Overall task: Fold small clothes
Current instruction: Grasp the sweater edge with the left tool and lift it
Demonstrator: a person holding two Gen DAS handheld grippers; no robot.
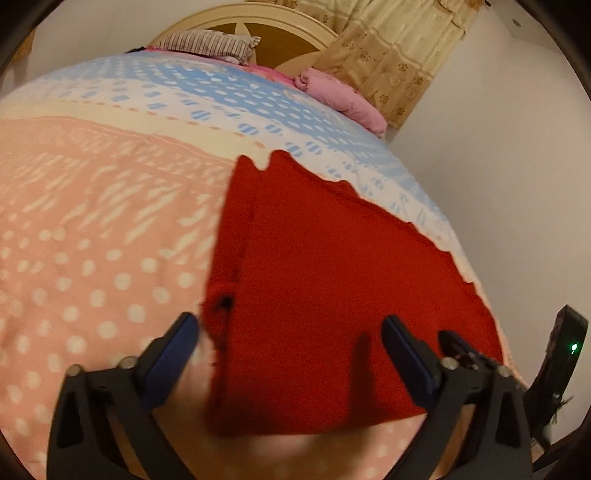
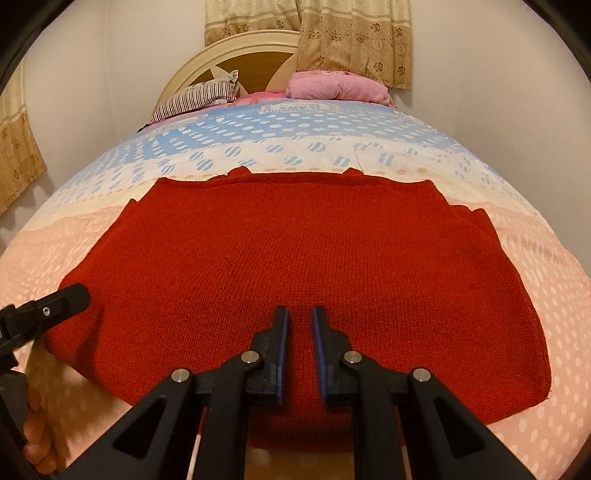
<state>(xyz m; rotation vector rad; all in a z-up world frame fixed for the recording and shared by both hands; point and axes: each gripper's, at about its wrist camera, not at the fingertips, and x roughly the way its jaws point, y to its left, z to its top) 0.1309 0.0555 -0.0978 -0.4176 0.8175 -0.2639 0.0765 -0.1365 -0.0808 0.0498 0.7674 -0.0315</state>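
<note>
Nearest the lens in the right wrist view, the right gripper (image 2: 298, 314) stands over the near part of the red knit garment (image 2: 295, 266), its blue pads (image 2: 282, 343) drawn almost together with only a thin gap between them; nothing is pinched. Spread flat, the garment lies on the pink and blue dotted bedcover (image 2: 535, 258), its near edge close to the near side of the bed. At the garment's left edge, the left gripper (image 1: 291, 325) has its fingers (image 1: 177, 343) spread wide, one on the bedcover and one over the red knit, gripping nothing. Fingers of a hand (image 2: 37, 435) show at lower left. Farther off lie a striped pillow (image 2: 195, 96), a pink pillow (image 2: 332, 86), a headboard (image 2: 236, 51) and curtains (image 2: 351, 33).
</note>
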